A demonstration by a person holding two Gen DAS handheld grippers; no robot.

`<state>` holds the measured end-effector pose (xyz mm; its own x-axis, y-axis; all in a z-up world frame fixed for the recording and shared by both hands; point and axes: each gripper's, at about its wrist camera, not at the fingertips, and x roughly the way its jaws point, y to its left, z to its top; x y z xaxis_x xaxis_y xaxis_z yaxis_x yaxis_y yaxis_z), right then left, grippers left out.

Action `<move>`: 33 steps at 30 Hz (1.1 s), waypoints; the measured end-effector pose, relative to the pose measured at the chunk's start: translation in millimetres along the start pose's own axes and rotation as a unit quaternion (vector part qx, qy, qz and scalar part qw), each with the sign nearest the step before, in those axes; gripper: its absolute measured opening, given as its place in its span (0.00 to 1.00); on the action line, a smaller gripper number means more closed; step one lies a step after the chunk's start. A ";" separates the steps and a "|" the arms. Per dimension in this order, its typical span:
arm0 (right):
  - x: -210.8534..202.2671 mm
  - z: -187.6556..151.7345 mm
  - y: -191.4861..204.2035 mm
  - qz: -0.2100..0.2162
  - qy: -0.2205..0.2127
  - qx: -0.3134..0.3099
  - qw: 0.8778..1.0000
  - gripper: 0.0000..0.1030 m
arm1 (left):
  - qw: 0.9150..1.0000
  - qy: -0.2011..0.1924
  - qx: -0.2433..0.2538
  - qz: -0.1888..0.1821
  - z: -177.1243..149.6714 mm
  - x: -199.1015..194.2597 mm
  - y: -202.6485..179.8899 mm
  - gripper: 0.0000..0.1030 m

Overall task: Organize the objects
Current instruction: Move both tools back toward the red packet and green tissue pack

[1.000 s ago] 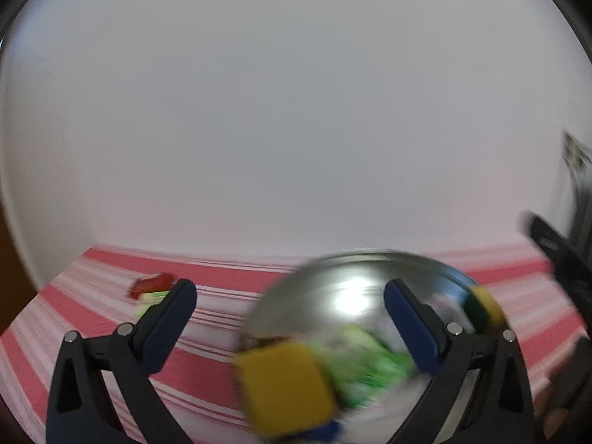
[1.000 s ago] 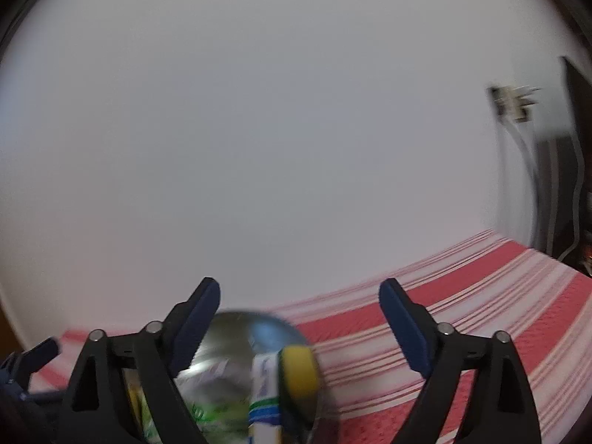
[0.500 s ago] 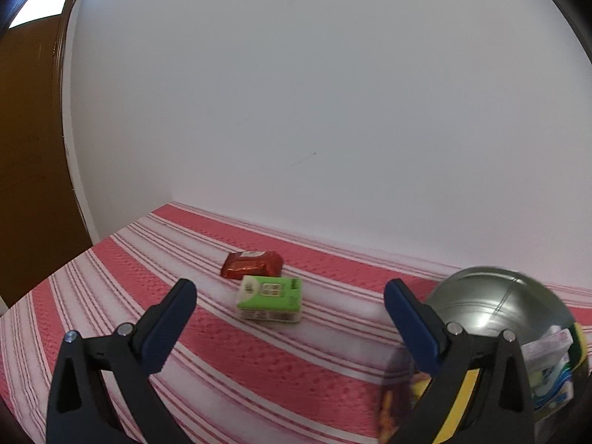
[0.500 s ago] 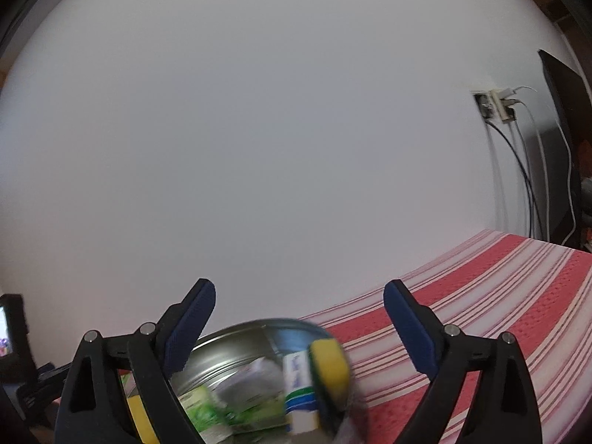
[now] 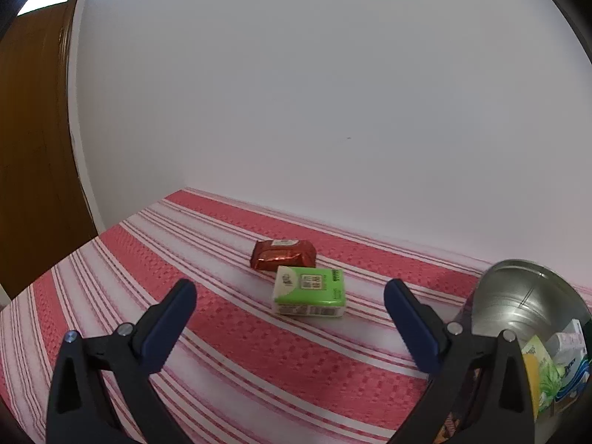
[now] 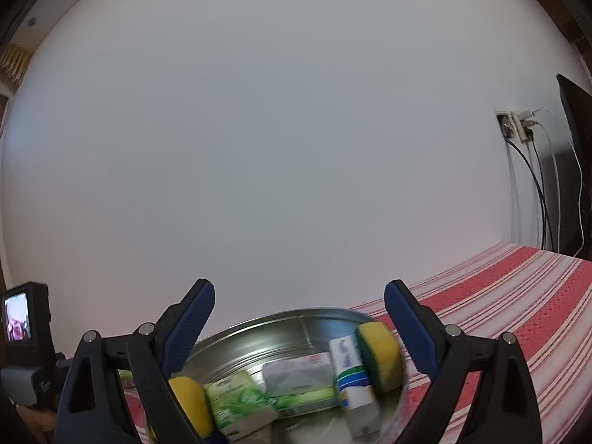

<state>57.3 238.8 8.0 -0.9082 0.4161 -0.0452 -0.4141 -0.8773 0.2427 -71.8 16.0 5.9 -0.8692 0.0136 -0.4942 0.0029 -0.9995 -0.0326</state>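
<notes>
In the left wrist view a green and white tissue pack [image 5: 310,291] lies on the red striped cloth [image 5: 259,351], with a shiny red packet [image 5: 283,254] just behind it. My left gripper [image 5: 290,305] is open and empty, short of the pack. A steel bowl [image 5: 525,296] sits at the right edge. In the right wrist view the steel bowl [image 6: 281,323] holds yellow sponges [image 6: 381,355], green packs [image 6: 236,399] and a white carton [image 6: 351,373]. My right gripper [image 6: 299,307] is open and empty above the bowl.
A white wall stands behind the table. A brown door [image 5: 33,170] is at the far left. A wall socket with cables [image 6: 518,129] and a dark screen [image 6: 577,170] are at the right. The left gripper's camera body [image 6: 26,333] shows at the left edge.
My left gripper has swung left from the bowl to face the green pack and red packet. My right gripper has tilted down a little, so more of the bowl's contents show.
</notes>
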 end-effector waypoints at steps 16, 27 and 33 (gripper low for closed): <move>3.8 -27.4 89.1 0.090 0.045 -0.066 0.993 0.92 | 0.999 0.010 -0.009 0.051 11.8 40.5 68.7 0.99; 44.5 -57.1 174.3 0.164 0.124 -0.113 0.972 0.92 | 0.988 0.018 -0.061 0.141 24.9 80.7 153.4 0.99; 106.4 -80.2 210.5 0.178 0.228 -0.142 0.947 0.92 | 0.982 0.027 -0.089 0.163 23.7 91.3 173.3 0.99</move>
<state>-131.4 79.2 -23.4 -0.8986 -0.0077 -0.4387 -0.0173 -0.9984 0.0530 -162.4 -156.7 -24.3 -0.7805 -0.2996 -0.5487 0.3671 -0.9301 -0.0143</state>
